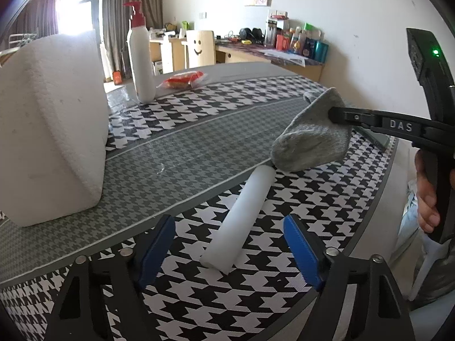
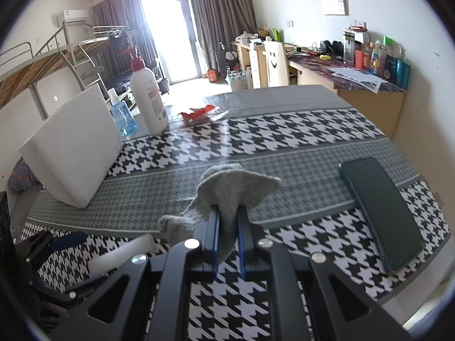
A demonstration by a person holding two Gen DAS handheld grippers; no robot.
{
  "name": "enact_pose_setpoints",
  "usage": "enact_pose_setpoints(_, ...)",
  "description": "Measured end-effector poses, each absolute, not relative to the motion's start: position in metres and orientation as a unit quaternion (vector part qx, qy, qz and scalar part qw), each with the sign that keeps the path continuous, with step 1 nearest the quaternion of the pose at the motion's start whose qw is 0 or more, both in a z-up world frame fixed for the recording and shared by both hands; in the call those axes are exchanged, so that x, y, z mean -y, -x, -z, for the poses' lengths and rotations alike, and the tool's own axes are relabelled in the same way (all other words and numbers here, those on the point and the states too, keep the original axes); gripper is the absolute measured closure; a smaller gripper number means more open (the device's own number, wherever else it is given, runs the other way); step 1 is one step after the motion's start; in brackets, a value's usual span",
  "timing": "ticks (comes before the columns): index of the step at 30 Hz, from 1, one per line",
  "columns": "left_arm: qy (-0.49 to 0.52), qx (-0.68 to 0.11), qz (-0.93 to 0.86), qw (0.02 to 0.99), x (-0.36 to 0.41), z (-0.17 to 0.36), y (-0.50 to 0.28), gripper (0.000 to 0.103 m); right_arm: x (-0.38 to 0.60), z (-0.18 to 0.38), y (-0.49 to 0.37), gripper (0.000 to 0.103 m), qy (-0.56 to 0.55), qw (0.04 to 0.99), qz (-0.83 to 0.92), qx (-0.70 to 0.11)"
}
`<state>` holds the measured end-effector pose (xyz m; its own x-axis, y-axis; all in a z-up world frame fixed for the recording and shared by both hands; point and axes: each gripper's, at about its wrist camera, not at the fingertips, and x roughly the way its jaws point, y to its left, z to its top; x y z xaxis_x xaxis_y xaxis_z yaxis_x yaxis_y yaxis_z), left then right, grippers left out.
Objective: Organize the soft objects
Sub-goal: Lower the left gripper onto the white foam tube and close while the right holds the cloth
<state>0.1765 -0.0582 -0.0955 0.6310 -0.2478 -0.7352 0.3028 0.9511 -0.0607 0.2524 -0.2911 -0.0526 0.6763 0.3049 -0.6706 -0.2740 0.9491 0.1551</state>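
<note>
- right hand-held gripper (image 2: 227,221) clamped tight on the grey sock (image 2: 227,187), lifted off the surface (image 2: 298,147)
- left hand-held gripper (image 1: 229,244) spread apart, white foam roll (image 1: 241,216) lying between its fingers, untouched

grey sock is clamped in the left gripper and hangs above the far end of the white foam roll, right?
Not quite: the grey sock is clamped in the right gripper, not the left, as the right wrist view shows. The left gripper stands open around the white foam roll. The sock does hang above the roll's far end.

Grey sock (image 2: 227,190) lifted, white foam roll (image 1: 241,218) lying on tablecloth
</note>
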Motion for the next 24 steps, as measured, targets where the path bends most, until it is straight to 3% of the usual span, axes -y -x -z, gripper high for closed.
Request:
enact_pose_setpoints(7, -0.059, -0.411, 0.152, 0.897, 0.066, 0.102, -0.18, 0.042, 0.3, 0.058, -0.246, 0.089, -0.029, 0.913, -0.152, -0.378)
enact_pose_setpoints(18, -0.079, -0.425, 0.159, 0.888, 0.066, 0.105, -0.185, 0.051, 0.3, 0.059, -0.239, 0.089, -0.031, 0.913, -0.158, -0.375)
enact_pose_setpoints(24, -0.085, -0.429, 0.178, 0.882, 0.069, 0.104, -0.188, 0.062, 0.299, 0.06, -0.238, 0.089, -0.033, 0.912, -0.16, -0.376)
